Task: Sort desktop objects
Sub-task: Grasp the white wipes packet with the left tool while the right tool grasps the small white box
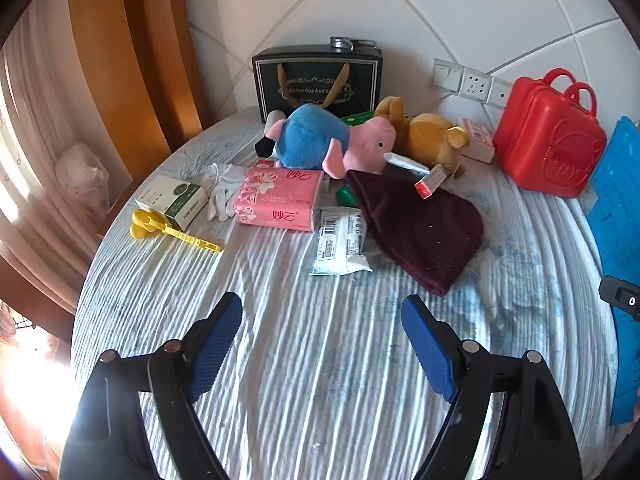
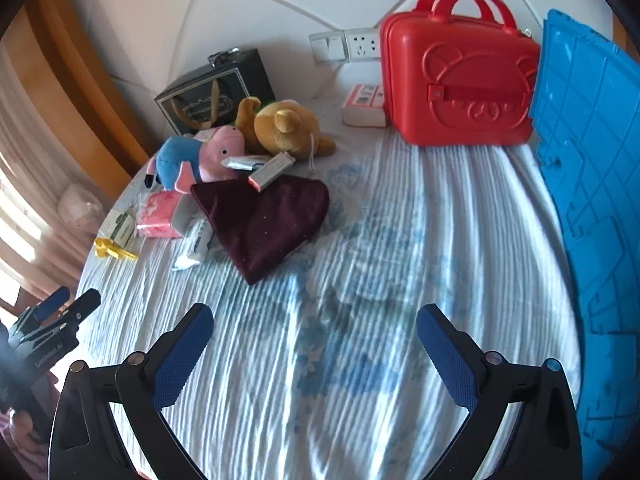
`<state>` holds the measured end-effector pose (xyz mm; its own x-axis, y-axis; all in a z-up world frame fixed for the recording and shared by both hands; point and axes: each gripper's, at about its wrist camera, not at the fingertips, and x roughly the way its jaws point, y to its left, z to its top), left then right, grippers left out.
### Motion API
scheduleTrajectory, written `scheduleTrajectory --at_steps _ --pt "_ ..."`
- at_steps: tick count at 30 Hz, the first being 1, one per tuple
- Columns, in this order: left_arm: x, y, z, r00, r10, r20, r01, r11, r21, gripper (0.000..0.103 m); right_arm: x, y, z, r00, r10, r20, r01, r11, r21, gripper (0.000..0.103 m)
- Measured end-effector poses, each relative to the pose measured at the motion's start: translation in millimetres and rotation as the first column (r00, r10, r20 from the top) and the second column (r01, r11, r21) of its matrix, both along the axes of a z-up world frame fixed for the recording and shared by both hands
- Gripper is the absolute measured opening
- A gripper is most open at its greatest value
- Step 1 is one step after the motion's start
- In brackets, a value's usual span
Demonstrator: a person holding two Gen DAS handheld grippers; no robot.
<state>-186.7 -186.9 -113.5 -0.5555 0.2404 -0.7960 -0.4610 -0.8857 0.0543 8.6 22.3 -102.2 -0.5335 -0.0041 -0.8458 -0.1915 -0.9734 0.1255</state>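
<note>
The maroon cloth (image 1: 416, 228) lies nearest, its pile of toys and packets behind it. My left gripper (image 1: 322, 320) and right gripper (image 2: 315, 330) gape wide, holding nothing. I'd pinch the cloth's near corner. Bare bedsheet (image 2: 360, 360) this side; red case (image 2: 460, 76) well right.

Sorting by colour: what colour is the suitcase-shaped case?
Red, with an embossed bear face; clearest in the right wrist view.
</note>
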Motion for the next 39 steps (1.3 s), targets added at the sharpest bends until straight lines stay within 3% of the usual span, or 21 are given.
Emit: scheduleTrajectory --at_steps 4,5,13,14,19,27,30,32,35,39 --pt "-32.1 14.5 -23.9 0.999 -0.011 0.036 0.012 1.0 -0.022 0.082 -38.9 -2.5 -19.2 0.998 -0.04 0.056 0.04 0.999 -0.01 0.103" --pt "-38.4 19.5 -28.9 0.999 -0.018 0.047 0.019 1.0 -0.021 0.082 -49.0 -3.7 -22.2 0.995 0.07 0.066 -0.069 0.997 -0.023 0.103" --pt "-94.8 63.4 -82.0 0.992 -0.028 0.127 0.034 0.998 -0.046 0.082 -133.3 -22.0 -56.3 0.988 0.095 0.121 -0.1 0.994 0.039 0.103" --pt "-101.4 66.4 -89.1 0.99 -0.023 0.137 0.03 0.998 -0.049 0.082 -143.5 -26.9 -61.2 0.969 0.214 0.122 -0.22 0.975 0.037 0.103" --pt "-127.0 78.6 -123.7 0.981 0.005 0.192 0.009 0.998 -0.069 0.082 -189.6 -44.5 -87.0 0.963 0.205 0.173 -0.213 0.977 0.029 0.103" --pt "-151.7 95.1 -149.0 0.973 0.018 0.232 -0.002 0.997 -0.071 0.082 -235.5 -53.5 -102.4 0.97 0.199 0.14 -0.194 0.98 -0.048 0.103" --pt "-151.8 98.8 -149.3 0.978 0.0 0.208 0.015 0.997 -0.071 0.081 -246.0 -59.6 -106.1 0.966 0.221 0.135 -0.214 0.975 -0.061 0.091" --pt "-151.7 98.9 -147.5 0.98 -0.003 0.2 0.017 0.998 -0.066 0.075 -252.7 -64.0 -112.2 0.96 0.237 0.149 -0.229 0.971 -0.071 0.079" --pt "-152.8 98.1 -143.6 0.982 0.0 0.189 0.012 0.998 -0.057 0.056 -259.6 -67.9 -123.4 0.953 0.254 0.167 -0.241 0.966 -0.092 0.07" --pt "-157.2 95.2 -139.5 0.979 0.004 0.203 0.004 0.999 -0.038 0.048 -266.0 -75.3 -138.1 0.945 0.274 0.181 -0.257 0.96 -0.111 0.052"
